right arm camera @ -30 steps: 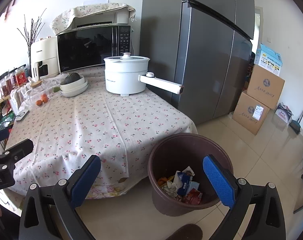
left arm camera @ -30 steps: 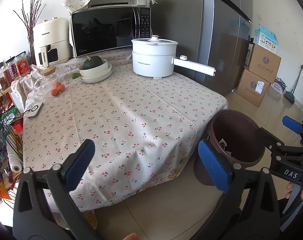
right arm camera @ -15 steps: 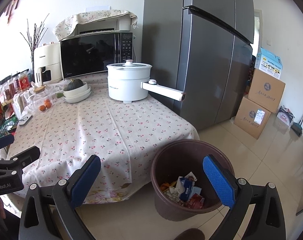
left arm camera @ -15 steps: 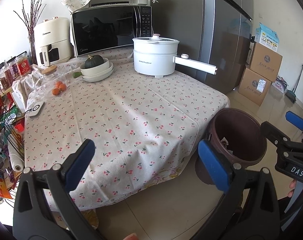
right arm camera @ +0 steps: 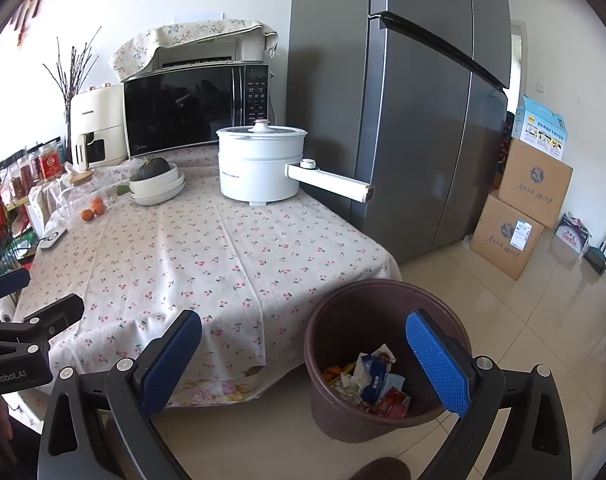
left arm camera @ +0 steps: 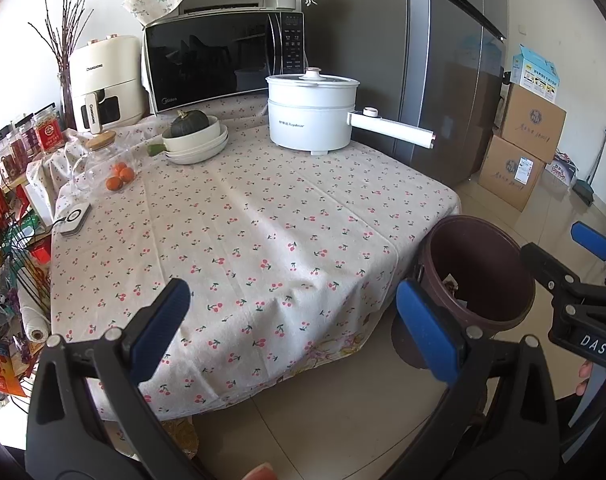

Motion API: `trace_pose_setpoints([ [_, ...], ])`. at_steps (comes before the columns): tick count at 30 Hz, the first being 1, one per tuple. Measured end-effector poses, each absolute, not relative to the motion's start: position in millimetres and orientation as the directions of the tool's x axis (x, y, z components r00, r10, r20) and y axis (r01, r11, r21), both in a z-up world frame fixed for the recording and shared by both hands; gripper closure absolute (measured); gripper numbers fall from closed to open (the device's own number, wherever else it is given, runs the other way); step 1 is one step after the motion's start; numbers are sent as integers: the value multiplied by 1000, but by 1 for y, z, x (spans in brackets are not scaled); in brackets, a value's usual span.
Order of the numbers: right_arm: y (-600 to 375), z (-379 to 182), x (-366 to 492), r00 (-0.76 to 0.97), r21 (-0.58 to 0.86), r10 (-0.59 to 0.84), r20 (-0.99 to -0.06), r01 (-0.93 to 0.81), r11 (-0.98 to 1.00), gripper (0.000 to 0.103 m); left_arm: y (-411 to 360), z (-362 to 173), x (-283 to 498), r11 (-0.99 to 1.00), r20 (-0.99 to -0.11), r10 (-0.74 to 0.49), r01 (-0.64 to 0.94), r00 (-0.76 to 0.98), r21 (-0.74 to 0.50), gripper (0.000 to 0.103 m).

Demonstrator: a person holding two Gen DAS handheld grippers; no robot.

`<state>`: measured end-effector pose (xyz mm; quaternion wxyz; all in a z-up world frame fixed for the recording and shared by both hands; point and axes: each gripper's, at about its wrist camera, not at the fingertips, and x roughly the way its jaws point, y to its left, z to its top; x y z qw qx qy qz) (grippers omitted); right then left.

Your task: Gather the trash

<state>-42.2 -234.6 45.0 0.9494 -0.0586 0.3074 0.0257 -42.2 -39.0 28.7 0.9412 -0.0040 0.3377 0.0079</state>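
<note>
Right wrist view: trash [right arm camera: 377,380], light crumpled wrappers in brown bin [right arm camera: 383,292]; pinch loose edges. Right hand-held gripper [right arm camera: 303,356] wide, empty.

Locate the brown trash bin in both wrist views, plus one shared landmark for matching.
Left wrist: brown trash bin sits lower right, on the floor beside the table corner, partly behind the left gripper's right fingertip; little of its contents shows.
Right wrist: the bin sits bottom centre-right between the open fingers, with wrappers and paper visible inside.
Shared landmark: the white electric pot with its long handle, on the cherry-print tablecloth.
</note>
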Motion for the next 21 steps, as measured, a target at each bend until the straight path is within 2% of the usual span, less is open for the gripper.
trace_pose_setpoints([
  [15, -235, 44, -42, 807, -96, 13, -590, -86, 992, 0, -39, 31, -44, 1000, -626, 11, -17, 780, -3, 0],
  [21, -234, 43, -42, 807, -97, 12, -591, -86, 992, 0, -32, 26, -36, 998, -667, -22, -20, 745, -56, 0],
])
